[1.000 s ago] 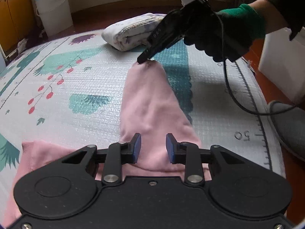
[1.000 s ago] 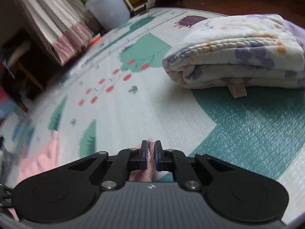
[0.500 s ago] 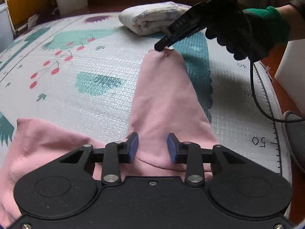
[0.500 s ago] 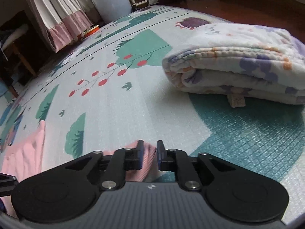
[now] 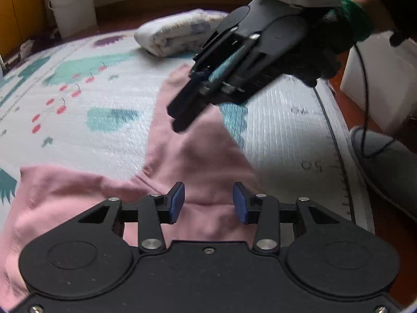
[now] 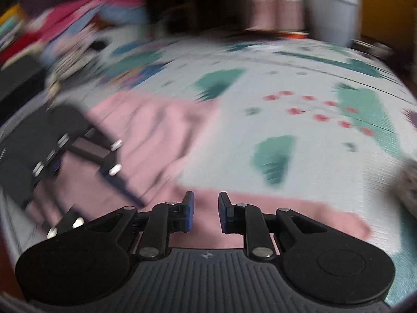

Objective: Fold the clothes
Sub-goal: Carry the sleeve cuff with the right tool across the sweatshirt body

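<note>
- Currently, the pink garment [image 5: 182,156] is spread flat on the play mat [image 5: 286,120], toward the mat's right edge, with one sleeve running up toward the mat's far edge.
- The fabric is judged soft, light and limp; it is expected to sag and crease wherever it is not supported, and it is not fragile.
- A pinch at a hem, a cuff or a seam corner is recommended, since a double layer gives the pads more to bite on than a single sheet.
- The left gripper [image 5: 208,200] is held low over the garment body; its jaws are opening, and nothing is pinched between the pads.
- The right gripper [image 6: 206,211] is released, its jaws slightly parted above the sleeve; no cloth is gripped.
- The mat is printed with trees, berries and a ruler scale along the right edge; its embossed texture is judged to give some friction.
- A folded floral quilt [image 5: 177,34] lies at the mat's far edge.
- A white bin [image 5: 73,5] stands on the floor beyond the far-left corner.
</note>
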Demonstrator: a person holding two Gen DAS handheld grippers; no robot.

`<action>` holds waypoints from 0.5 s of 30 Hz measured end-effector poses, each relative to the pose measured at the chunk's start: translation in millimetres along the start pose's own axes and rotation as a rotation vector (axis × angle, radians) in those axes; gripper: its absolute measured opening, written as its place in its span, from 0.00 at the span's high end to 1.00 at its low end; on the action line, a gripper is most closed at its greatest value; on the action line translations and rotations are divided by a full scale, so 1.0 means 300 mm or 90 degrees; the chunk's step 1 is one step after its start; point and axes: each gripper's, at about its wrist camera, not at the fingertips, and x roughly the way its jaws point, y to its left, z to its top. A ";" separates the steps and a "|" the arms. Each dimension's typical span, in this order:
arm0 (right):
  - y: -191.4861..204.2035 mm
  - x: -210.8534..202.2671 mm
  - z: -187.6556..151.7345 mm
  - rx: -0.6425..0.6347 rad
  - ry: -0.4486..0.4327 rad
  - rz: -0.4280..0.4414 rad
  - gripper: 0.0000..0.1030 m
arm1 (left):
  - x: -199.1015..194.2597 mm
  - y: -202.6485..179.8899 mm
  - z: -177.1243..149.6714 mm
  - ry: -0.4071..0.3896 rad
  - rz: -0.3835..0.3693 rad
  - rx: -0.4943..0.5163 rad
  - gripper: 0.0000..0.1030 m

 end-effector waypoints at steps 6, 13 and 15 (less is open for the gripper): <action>-0.083 -0.021 -0.073 0.022 0.055 -0.076 0.79 | 0.002 0.000 0.018 0.011 0.009 0.009 0.56; -0.196 -0.053 -0.101 0.085 0.078 -0.159 0.83 | 0.016 -0.012 0.003 0.032 -0.005 -0.020 0.55; -0.226 -0.075 -0.107 0.109 0.078 -0.187 0.85 | 0.015 -0.012 0.005 0.035 -0.005 -0.023 0.55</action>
